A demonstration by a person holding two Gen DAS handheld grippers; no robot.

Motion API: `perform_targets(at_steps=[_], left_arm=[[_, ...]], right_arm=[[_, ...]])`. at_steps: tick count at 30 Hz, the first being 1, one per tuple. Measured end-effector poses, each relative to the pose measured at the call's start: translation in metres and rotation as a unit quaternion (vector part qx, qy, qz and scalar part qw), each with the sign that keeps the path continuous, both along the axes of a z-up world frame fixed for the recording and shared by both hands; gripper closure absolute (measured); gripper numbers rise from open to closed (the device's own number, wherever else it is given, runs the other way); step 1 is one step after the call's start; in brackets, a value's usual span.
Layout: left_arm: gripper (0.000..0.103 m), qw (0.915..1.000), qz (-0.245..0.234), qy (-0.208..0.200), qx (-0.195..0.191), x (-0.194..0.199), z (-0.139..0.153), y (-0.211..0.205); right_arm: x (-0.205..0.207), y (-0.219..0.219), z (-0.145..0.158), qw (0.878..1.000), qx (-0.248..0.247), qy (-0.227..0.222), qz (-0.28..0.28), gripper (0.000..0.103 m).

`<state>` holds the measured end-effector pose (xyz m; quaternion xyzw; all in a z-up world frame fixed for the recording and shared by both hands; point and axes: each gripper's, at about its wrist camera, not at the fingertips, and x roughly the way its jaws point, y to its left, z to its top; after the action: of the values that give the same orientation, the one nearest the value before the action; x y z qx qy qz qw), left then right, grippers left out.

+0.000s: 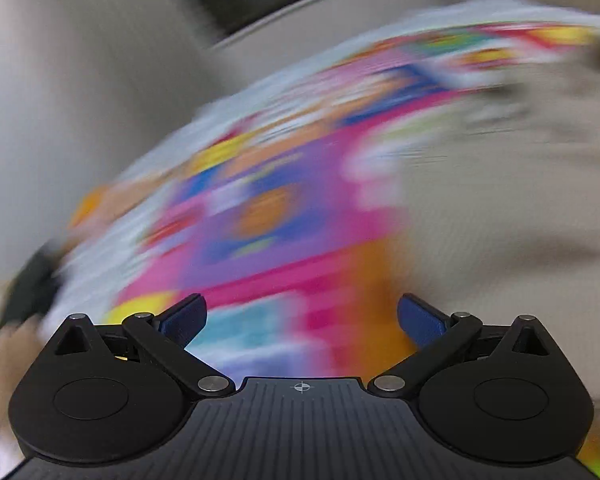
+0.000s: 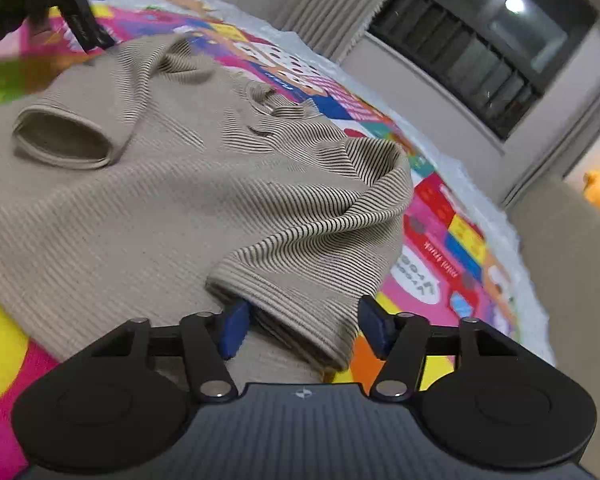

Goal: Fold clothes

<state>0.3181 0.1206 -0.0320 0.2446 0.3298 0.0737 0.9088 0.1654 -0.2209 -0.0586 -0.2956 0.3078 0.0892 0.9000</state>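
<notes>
The left tongs [image 1: 302, 322] hang released over the colourful play mat [image 1: 260, 208], their blue pads spread wide with nothing between them. That view is smeared with motion blur, and the beige ribbed sweater [image 1: 512, 184] shows only as a pale mass from about 1 to 4 o'clock.

In the right wrist view the sweater [image 2: 140, 200] lies spread on the mat [image 2: 452, 248], filling the frame from 9 to 3 o'clock. One sleeve opening gapes as an oval at 10 o'clock; the other sleeve is rumpled and ends in a cuff [image 2: 292, 312] at 6 o'clock. The right tongs [image 2: 302, 326] are released too, pads apart either side of that cuff, not yet closed on it.

This looks like the sleeve fold, at its start. The next move likely calls for pinching the cuff and carrying it across the body. The knit is soft, finely ribbed and stretchy, so it may sag and bunch.
</notes>
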Motion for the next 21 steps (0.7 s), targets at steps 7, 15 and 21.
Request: perform_targets(at_steps=[7,15,21], left_arm=[[0.0,0.9831,0.109,0.018,-0.146,-0.015,0.02,0.088],[0.0,0.957,-0.157,0.03,-0.242,-0.069,0.053,-0.004],[0.0,0.9246,-0.276,0.053,-0.258,-0.107,0.052,-0.061]], right_arm=[[0.035,-0.003,0.015,1.0,0.003,-0.016,-0.002,0.093],[0.109,-0.143,0.149,0.956,0.127,-0.132,-0.228,0.094],[0.134,-0.127,0.202,0.948,0.197,-0.137,-0.208,0.094]])
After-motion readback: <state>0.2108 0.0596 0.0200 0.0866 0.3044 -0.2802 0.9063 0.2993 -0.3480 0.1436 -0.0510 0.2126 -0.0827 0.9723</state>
